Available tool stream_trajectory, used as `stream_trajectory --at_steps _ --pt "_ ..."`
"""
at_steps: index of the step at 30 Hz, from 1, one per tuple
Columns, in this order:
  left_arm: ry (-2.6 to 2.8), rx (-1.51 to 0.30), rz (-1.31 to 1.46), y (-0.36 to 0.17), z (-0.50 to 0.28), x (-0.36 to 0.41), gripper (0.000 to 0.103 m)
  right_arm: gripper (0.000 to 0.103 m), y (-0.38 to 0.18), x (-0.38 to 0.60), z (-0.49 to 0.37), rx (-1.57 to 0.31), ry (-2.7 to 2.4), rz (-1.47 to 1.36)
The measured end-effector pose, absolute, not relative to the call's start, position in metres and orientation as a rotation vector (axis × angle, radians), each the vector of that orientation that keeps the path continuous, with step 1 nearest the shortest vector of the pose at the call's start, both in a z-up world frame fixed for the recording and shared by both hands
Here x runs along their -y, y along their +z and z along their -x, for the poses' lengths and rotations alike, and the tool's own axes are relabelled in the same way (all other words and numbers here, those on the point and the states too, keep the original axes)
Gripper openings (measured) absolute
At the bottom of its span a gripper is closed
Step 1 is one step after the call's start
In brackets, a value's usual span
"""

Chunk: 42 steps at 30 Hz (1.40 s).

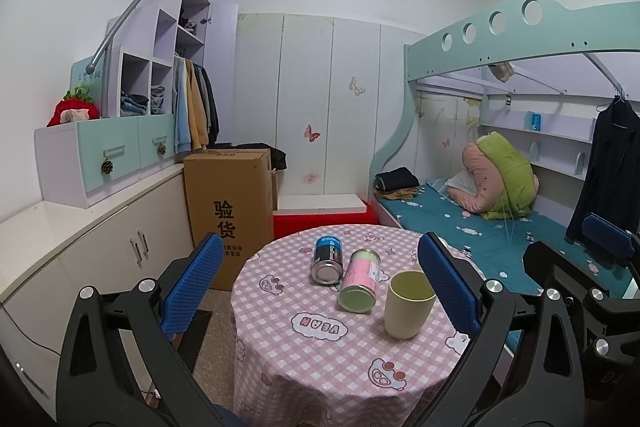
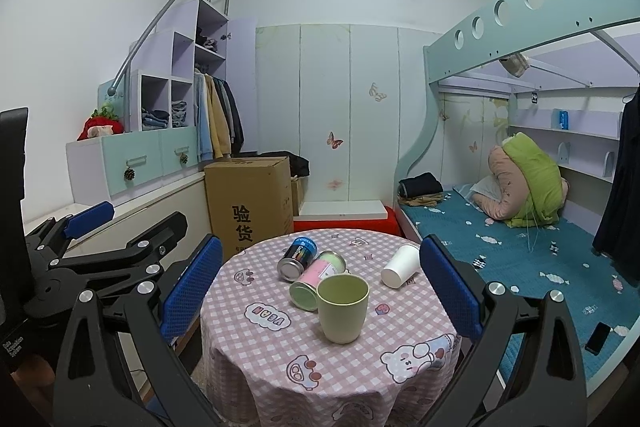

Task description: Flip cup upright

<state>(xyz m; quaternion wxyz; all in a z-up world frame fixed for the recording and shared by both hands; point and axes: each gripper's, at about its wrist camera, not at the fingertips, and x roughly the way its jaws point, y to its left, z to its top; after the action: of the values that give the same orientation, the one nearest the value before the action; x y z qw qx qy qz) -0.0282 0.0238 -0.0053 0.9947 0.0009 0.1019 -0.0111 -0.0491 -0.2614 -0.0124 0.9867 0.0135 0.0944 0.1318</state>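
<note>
A pale green cup [image 1: 409, 303] [image 2: 343, 308] stands upright, mouth up, on the round table with the pink checked cloth [image 1: 332, 359] [image 2: 280, 355]. A white paper cup [image 2: 400, 270] lies on its side at the table's far right; it shows only in the right wrist view. My left gripper [image 1: 320, 291] is open and empty, held back from the table. My right gripper [image 2: 320, 293] is open and empty too, above the table's near side, with the green cup between the lines of its fingers but farther out.
Two tins lie on their sides by the green cup: a blue one [image 1: 328, 261] [image 2: 298, 259] and a pink one [image 1: 360, 281] [image 2: 318, 279]. A cardboard box [image 1: 228, 211] stands left of the table, a bunk bed [image 2: 520, 247] to the right, cabinets along the left wall.
</note>
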Motion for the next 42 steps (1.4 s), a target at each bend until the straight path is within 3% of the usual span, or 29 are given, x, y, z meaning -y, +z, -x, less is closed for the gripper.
stream_trajectory --at_steps 42 --pt "-0.005 -0.177 -0.024 -0.010 0.011 -0.022 0.098 0.095 -0.016 0.264 0.037 -0.202 0.267 -0.039"
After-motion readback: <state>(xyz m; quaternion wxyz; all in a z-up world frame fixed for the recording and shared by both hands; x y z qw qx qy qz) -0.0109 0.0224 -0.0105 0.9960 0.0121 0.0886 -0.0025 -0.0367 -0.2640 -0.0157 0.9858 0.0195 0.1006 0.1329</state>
